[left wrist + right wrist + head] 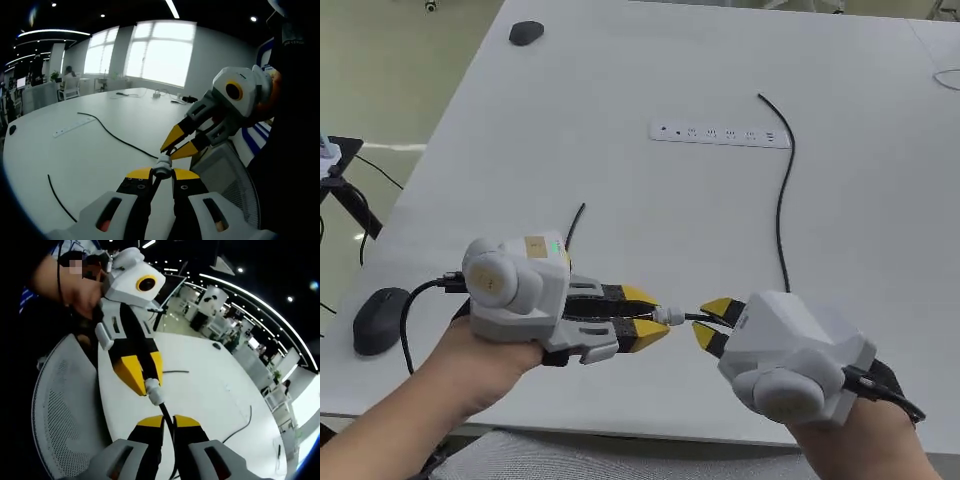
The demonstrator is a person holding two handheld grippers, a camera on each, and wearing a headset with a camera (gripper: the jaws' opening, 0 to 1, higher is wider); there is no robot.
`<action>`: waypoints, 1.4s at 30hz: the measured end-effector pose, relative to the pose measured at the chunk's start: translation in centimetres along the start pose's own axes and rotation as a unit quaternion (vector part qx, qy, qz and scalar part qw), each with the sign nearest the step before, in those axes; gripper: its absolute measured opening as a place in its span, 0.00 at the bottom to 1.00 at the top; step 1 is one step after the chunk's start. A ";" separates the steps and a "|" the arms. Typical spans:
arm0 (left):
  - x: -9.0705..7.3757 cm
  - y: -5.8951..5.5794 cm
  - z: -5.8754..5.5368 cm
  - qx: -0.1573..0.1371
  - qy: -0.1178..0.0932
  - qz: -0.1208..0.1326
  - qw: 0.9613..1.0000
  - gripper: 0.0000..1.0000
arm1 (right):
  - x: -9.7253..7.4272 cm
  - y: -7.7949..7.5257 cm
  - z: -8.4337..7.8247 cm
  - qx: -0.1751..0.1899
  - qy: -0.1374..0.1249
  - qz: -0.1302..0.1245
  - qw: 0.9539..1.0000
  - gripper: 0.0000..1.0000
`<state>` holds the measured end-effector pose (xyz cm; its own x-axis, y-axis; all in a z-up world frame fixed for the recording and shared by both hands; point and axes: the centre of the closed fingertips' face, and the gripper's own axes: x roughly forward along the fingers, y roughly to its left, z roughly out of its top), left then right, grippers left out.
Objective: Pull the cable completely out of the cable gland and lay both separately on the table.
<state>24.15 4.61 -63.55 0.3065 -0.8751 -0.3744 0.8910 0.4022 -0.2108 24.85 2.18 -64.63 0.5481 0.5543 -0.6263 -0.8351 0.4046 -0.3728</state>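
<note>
A small white cable gland hangs just above the near table edge. My left gripper is shut on it from the left. In the left gripper view the cable gland sits between the yellow tips of the left gripper. A black cable leaves the gland to the right, and my right gripper is shut on it close to the gland. The right gripper view shows the cable pinched in the right gripper, with the gland just ahead. The cable's long run lies across the table.
A white power strip lies at the back of the white table. A short loose black wire lies left of centre. One dark mouse sits far back, another at the left edge. A mesh chair stands below the near edge.
</note>
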 end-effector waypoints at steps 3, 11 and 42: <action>0.0 -0.1 -0.1 -0.001 0.000 0.000 1.000 0.15 | 0.0 0.1 -0.2 0.006 0.000 0.003 1.000 0.01; 0.2 -0.3 0.0 -0.003 -0.002 0.004 1.000 0.15 | -0.1 0.2 -0.6 0.049 -0.010 0.013 0.999 0.00; -0.8 -0.7 0.0 0.001 -0.009 0.010 1.000 0.15 | -0.9 -1.7 -8.1 0.244 0.019 -0.036 0.969 0.00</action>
<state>23.28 5.01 -63.06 0.3299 -0.8718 -0.3622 0.8852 0.4190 -0.2020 25.42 -4.84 -68.97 0.5951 0.4884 -0.6382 -0.6681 0.7420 -0.0552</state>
